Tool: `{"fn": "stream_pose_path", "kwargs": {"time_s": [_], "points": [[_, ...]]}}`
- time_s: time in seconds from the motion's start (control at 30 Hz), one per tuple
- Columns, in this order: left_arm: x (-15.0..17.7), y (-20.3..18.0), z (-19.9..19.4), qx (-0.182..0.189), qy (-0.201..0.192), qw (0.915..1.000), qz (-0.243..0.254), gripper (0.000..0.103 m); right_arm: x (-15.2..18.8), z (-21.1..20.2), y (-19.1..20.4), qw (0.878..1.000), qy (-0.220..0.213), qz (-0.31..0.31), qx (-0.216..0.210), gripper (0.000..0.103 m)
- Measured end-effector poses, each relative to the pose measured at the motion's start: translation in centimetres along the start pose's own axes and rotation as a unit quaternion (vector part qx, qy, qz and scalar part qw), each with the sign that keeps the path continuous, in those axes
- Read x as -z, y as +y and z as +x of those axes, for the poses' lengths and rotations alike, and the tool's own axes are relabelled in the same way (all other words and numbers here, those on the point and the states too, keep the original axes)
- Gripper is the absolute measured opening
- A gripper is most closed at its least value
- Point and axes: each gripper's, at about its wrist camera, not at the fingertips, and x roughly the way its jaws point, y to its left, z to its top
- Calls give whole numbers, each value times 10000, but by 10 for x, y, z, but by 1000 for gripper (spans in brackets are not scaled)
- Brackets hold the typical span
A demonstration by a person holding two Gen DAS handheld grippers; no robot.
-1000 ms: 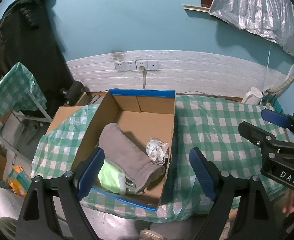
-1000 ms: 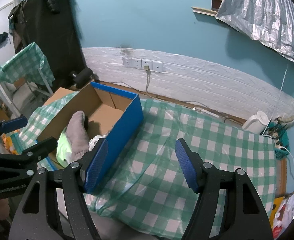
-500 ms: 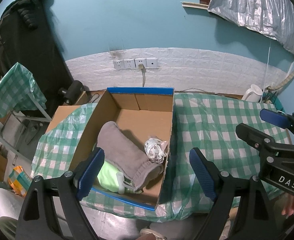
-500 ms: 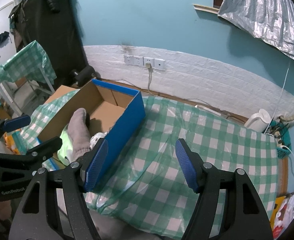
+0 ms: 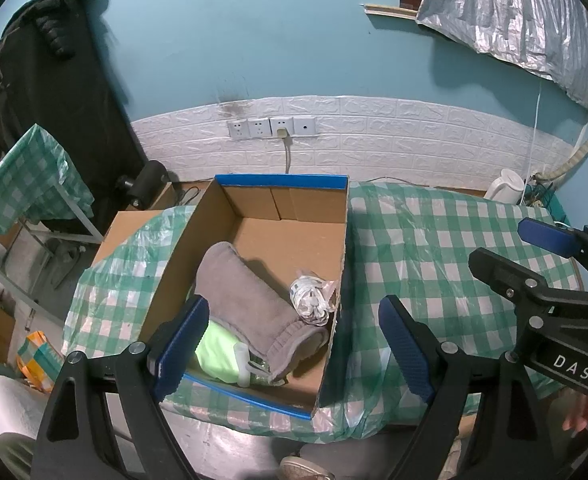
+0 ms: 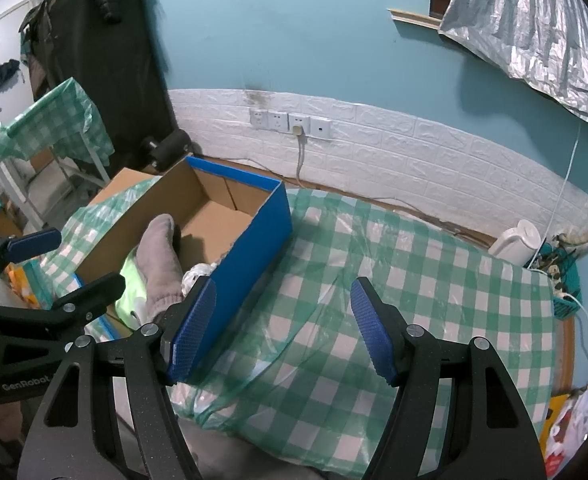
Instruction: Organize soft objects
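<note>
My left claw (image 5: 289, 344) hangs wide and empty over the near end of the cardboard box (image 5: 281, 204); my right claw (image 6: 283, 328) gapes wide too, with nothing in it, above the bare checked cloth (image 6: 414, 288) of the worktop; inside the box the grey sock (image 5: 249, 300) lies slantwise, toe toward the far left wall, ribbed cuff toward the near right corner, over something lime green (image 5: 217, 354), beside a crumpled white bundle (image 5: 312, 300); behind, a teal wall (image 5: 294, 40) with sockets (image 5: 271, 127)

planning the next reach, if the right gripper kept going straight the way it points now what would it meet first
Probably the bare green checked tablecloth, just right of the blue box wall. The right gripper has open, empty jaws and nothing lies between. Depth is hard to judge.
</note>
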Motion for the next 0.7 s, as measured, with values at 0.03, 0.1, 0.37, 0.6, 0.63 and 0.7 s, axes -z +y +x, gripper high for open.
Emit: {"fn": "stream_pose_path", "kwargs": {"time_s": [0.03, 0.1, 0.37, 0.6, 0.63, 0.7], "points": [[0, 0, 0, -2, 1, 10000, 5, 88, 0, 0, 0, 10000, 3, 2, -6, 70], [0, 0, 0, -10, -4, 10000, 14, 88, 0, 0, 1, 10000, 9, 4, -32, 70], [0, 0, 0, -2, 4, 10000, -1, 88, 0, 0, 3, 10000, 7, -1, -22, 70], [0, 0, 0, -9, 12, 10000, 4, 88, 0, 0, 3, 10000, 10, -2, -25, 70], [1, 1, -1, -3, 14, 10000, 7, 88, 0, 0, 4, 10000, 13, -5, -26, 70], [2, 2, -1, -4, 10, 10000, 11, 88, 0, 0, 3, 10000, 21, -7, -25, 70]]}}
